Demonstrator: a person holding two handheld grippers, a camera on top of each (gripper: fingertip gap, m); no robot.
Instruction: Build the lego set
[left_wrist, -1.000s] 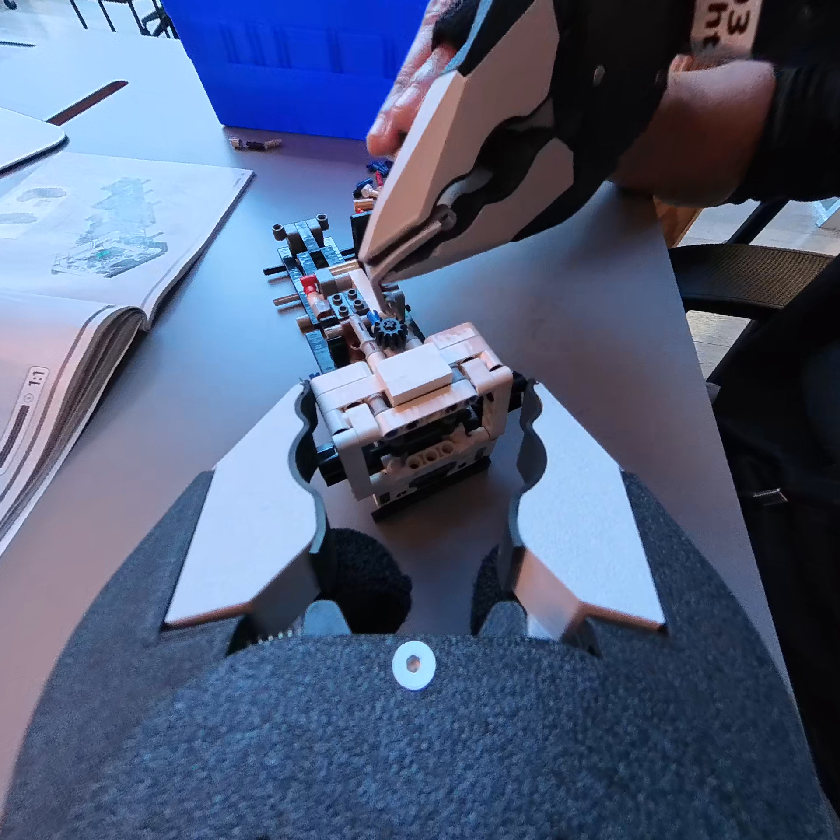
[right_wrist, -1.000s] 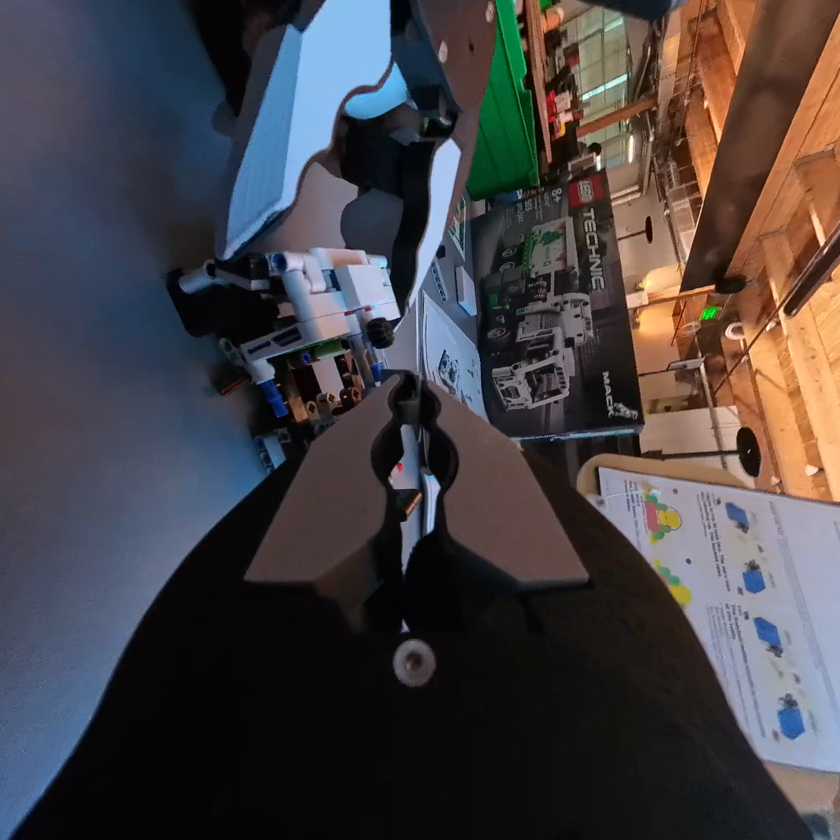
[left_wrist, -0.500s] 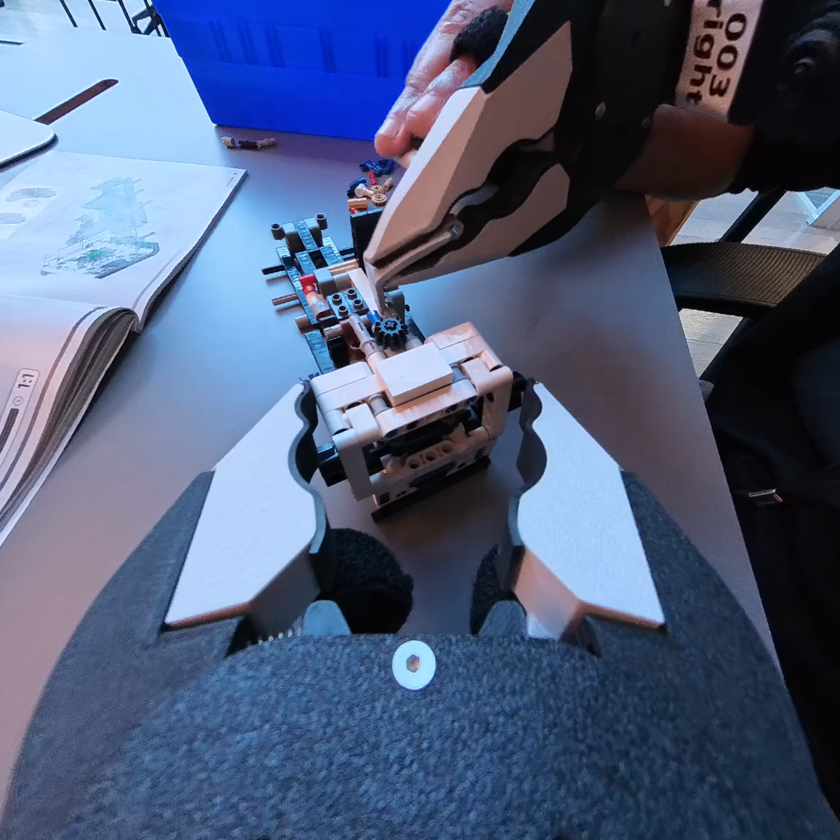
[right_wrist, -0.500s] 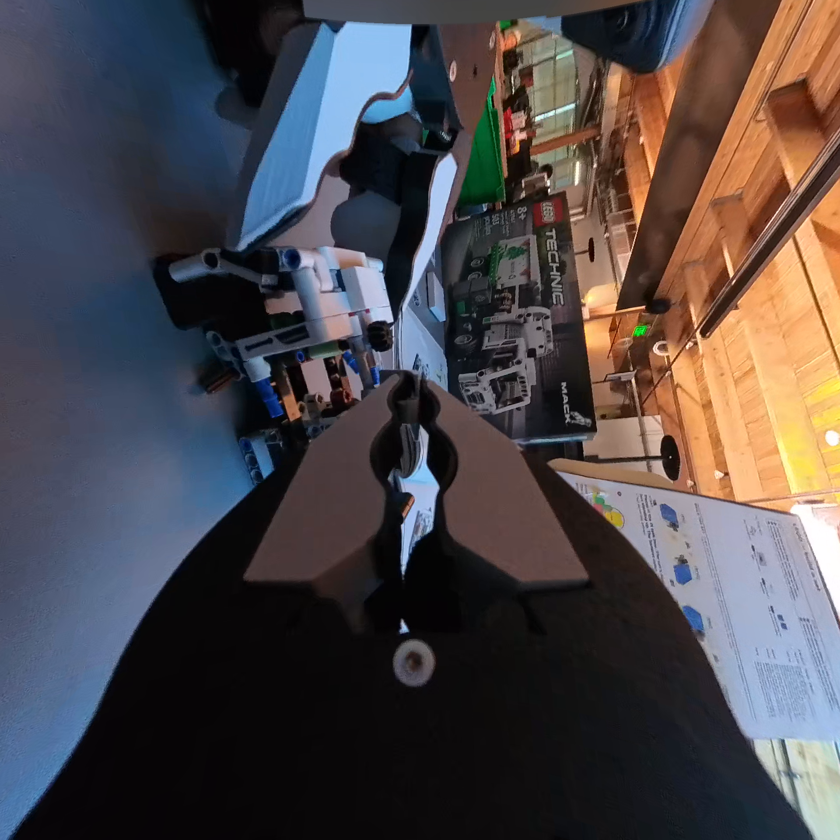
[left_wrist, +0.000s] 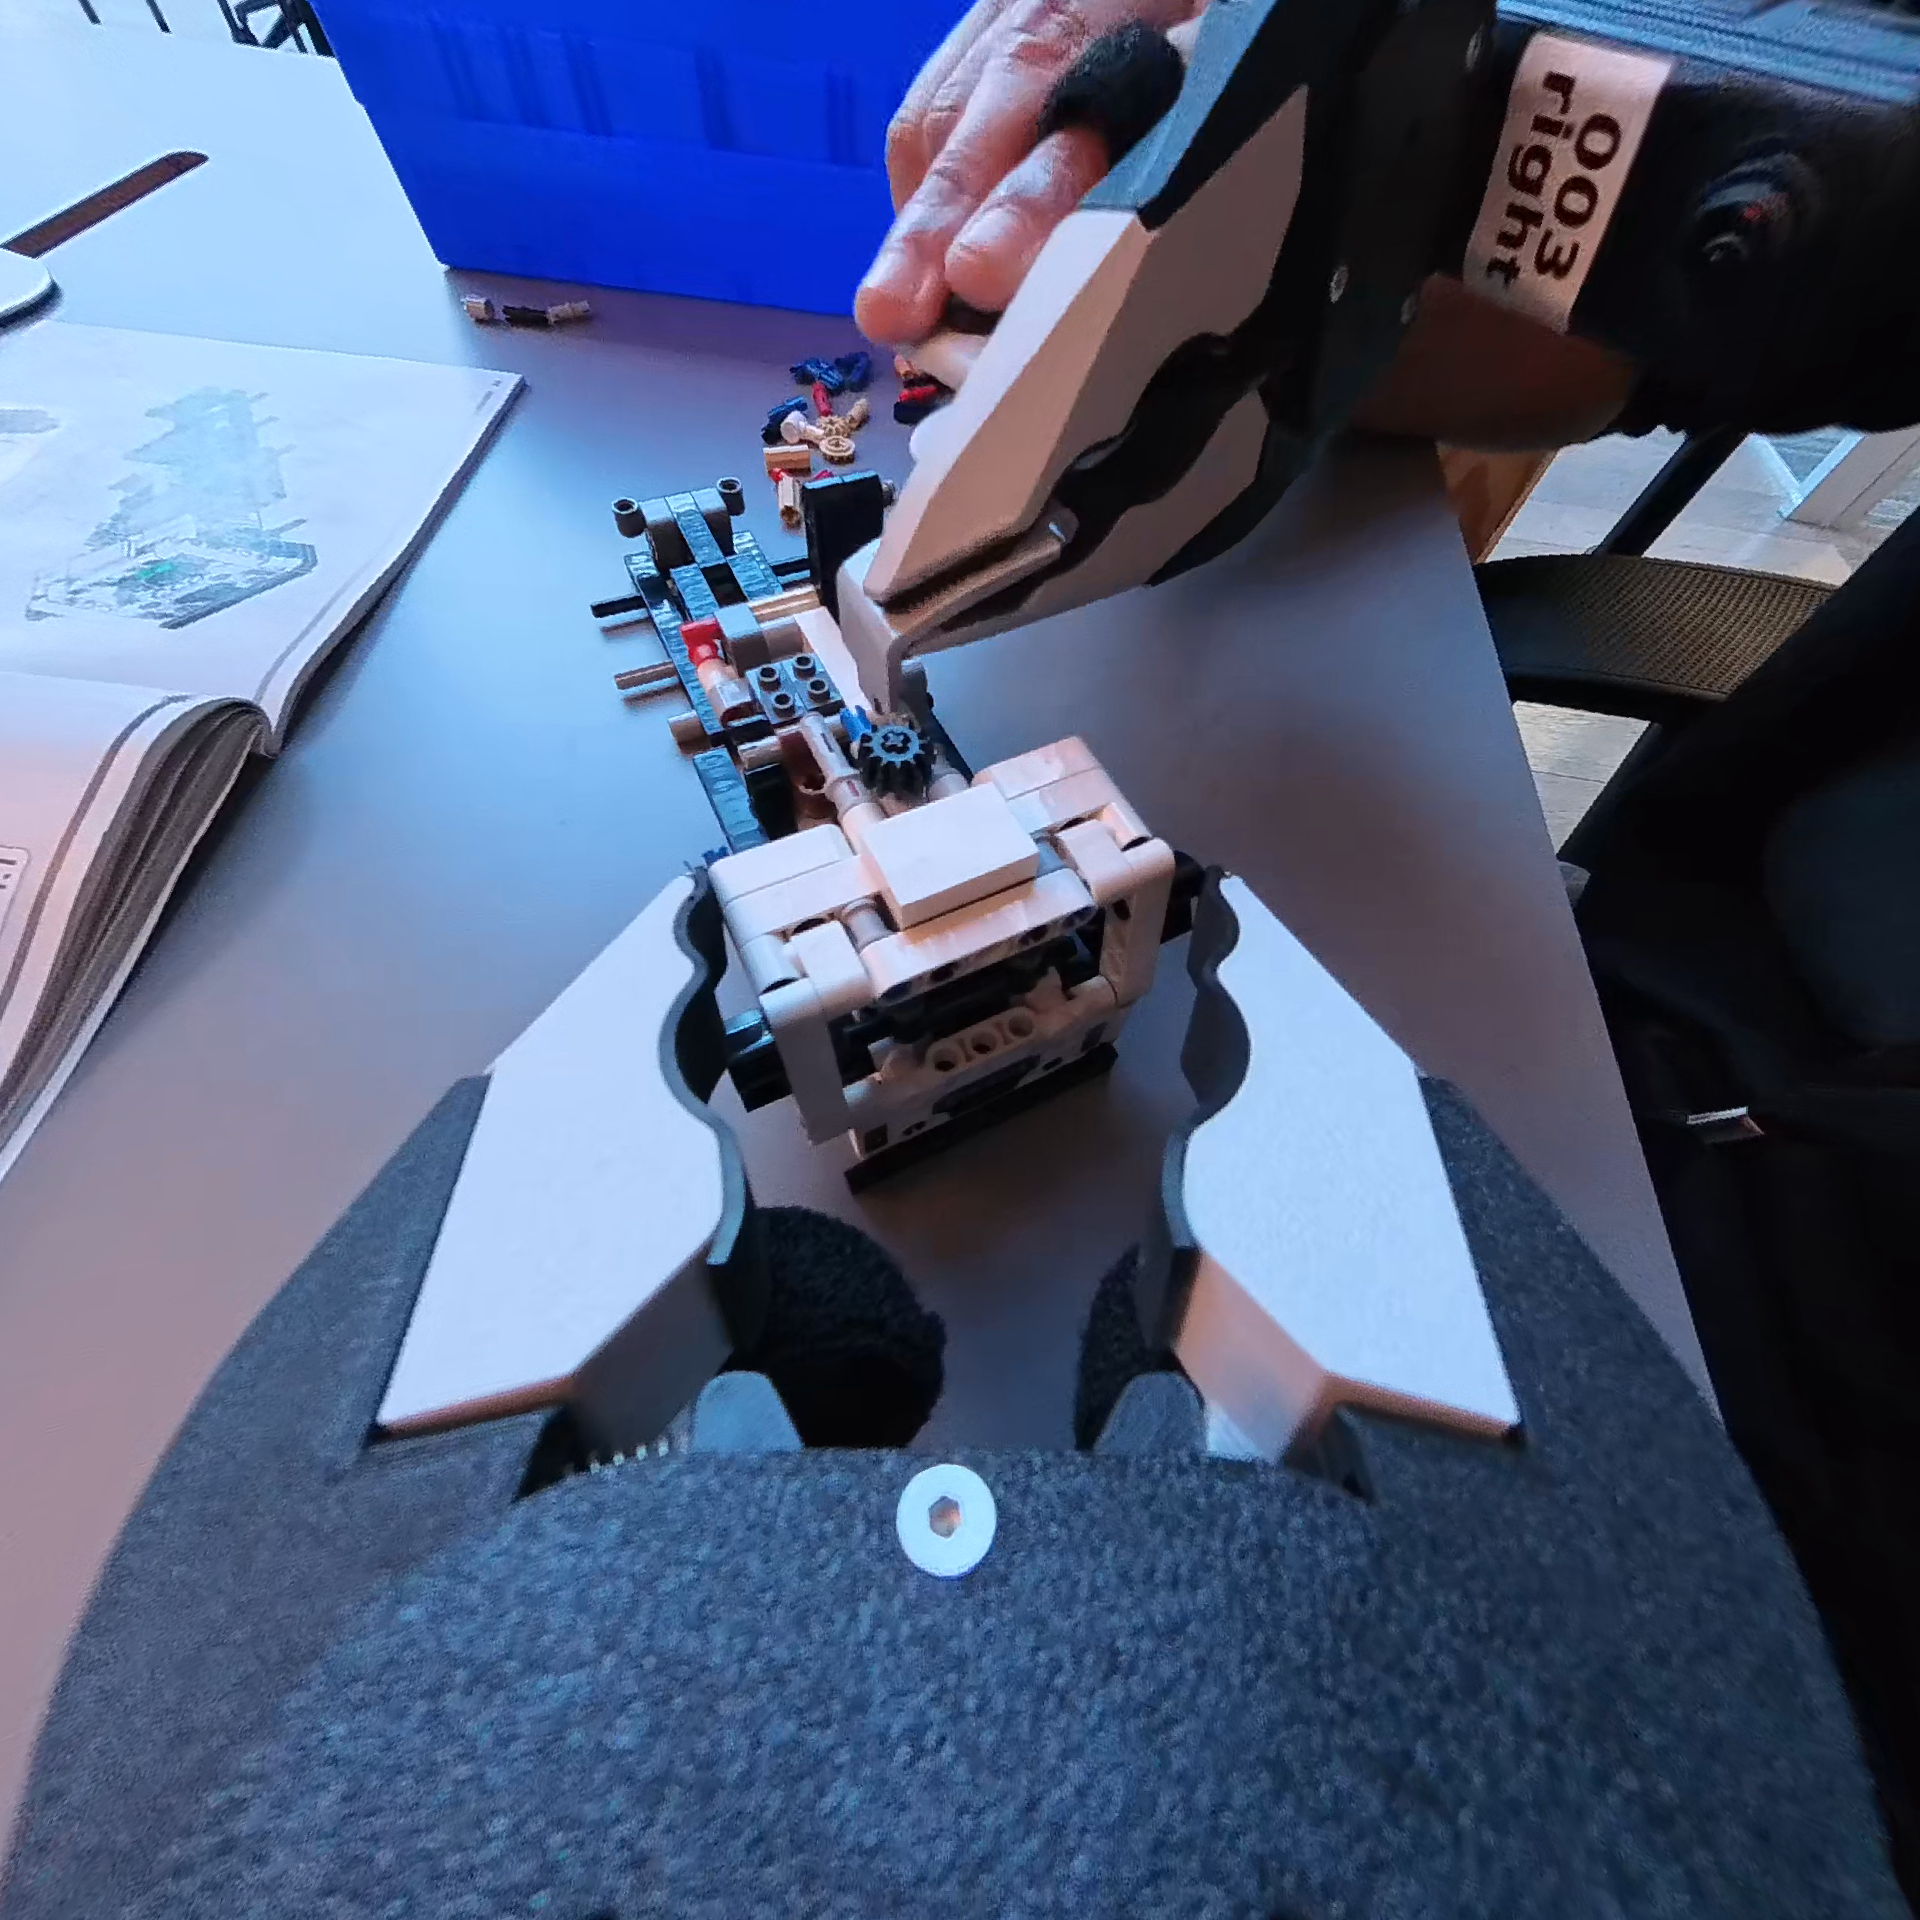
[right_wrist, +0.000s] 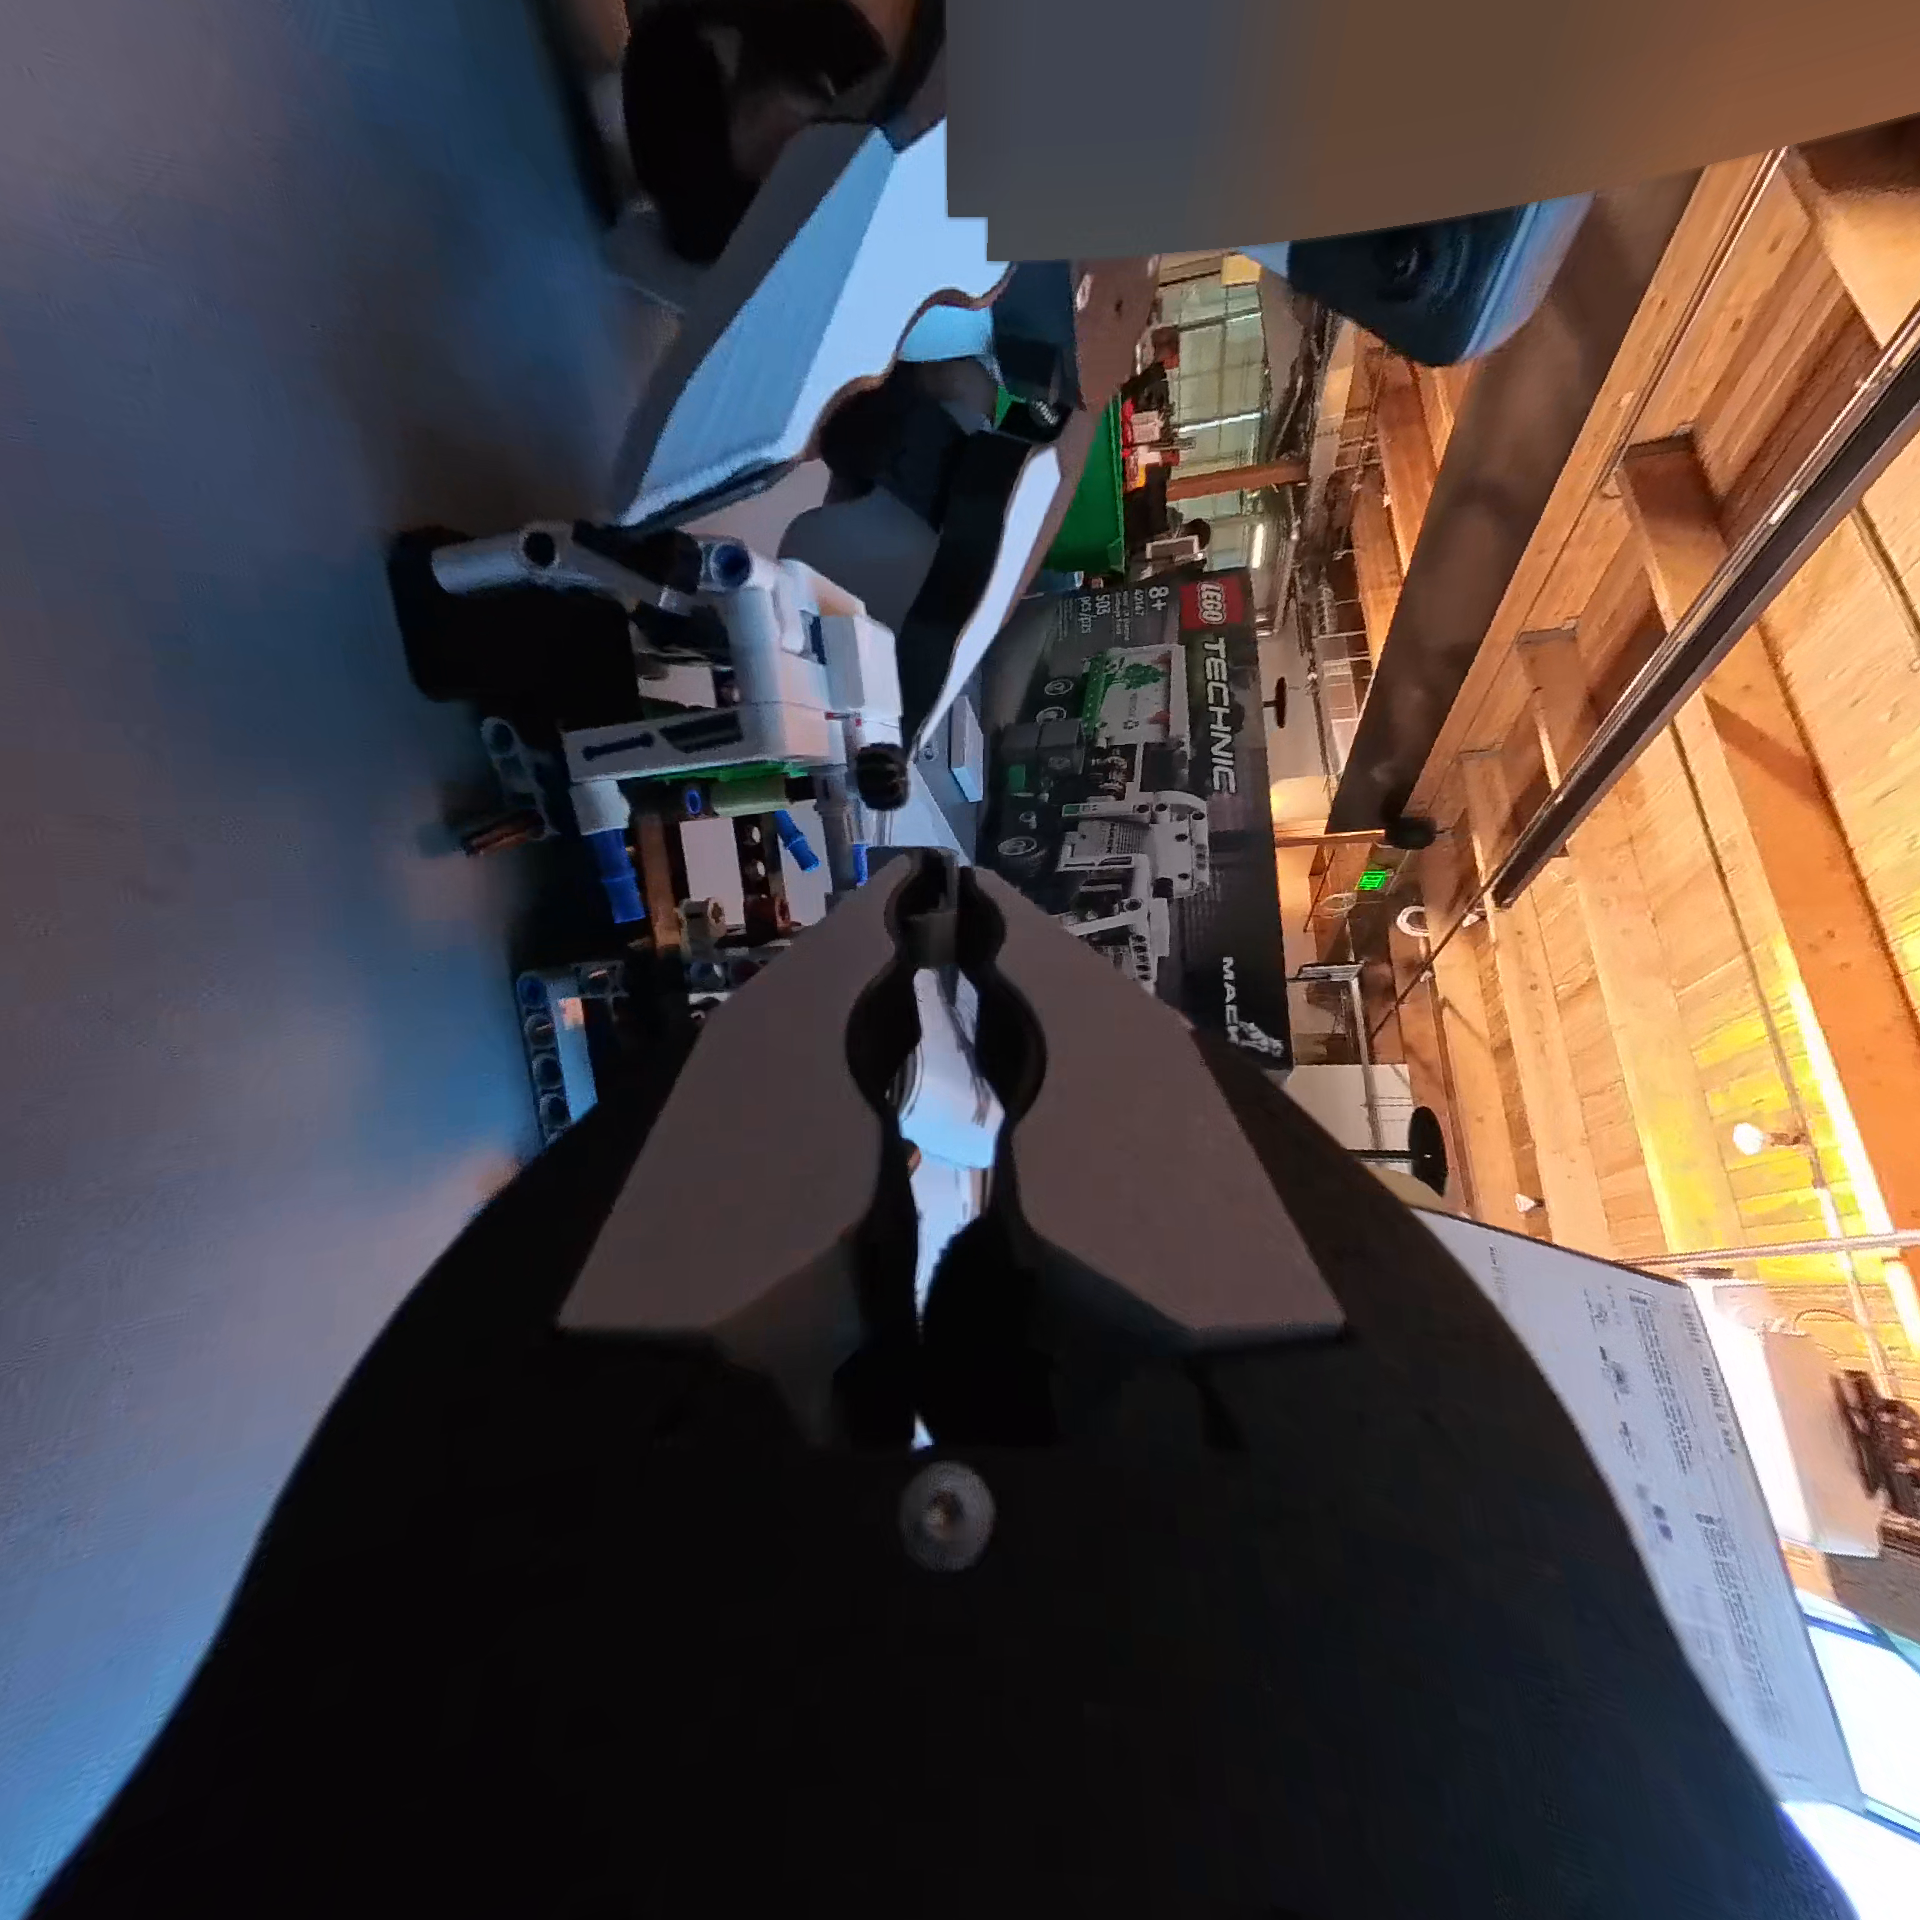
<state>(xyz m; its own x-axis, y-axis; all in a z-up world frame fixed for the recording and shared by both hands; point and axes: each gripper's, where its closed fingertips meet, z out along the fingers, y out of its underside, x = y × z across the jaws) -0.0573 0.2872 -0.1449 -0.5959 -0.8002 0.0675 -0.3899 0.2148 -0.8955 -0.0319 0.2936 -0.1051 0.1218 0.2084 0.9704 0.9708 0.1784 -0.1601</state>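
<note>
Left wrist view: the left gripper (left_wrist: 951, 914) has its jaws spread wide around the white front block of the lego model (left_wrist: 935, 935), one finger on each side; whether the tips press the model's black side pins cannot be told. The model sits on the grey table (left_wrist: 364, 935) near the centre and stretches away toward 12 o'clock as a dark chassis with a black gear (left_wrist: 890, 750) on top. From 2 o'clock the right gripper (left_wrist: 894, 603) reaches in, a person's hand (left_wrist: 977, 208) around it, its jaws pinching a small grey piece (left_wrist: 883, 649) that hangs just behind the gear. An open instruction booklet (left_wrist: 208, 540) lies at 10 o'clock, a blue bin (left_wrist: 644, 135) stands at 12 o'clock, and loose small parts (left_wrist: 821, 416) are scattered between the bin and the model.

Right wrist view: the scene is turned sideways. The right gripper (right_wrist: 938, 883) shows its fingers pressed nearly together, a dark piece caught at the tips. The model (right_wrist: 727, 717) lies at 11 o'clock on the table (right_wrist: 208, 831), the other gripper's pale fingers (right_wrist: 748, 416) on either side of it. The set's box (right_wrist: 1132, 831) stands at 1 o'clock and a printed sheet (right_wrist: 1662, 1507) lies at 4 o'clock.
</note>
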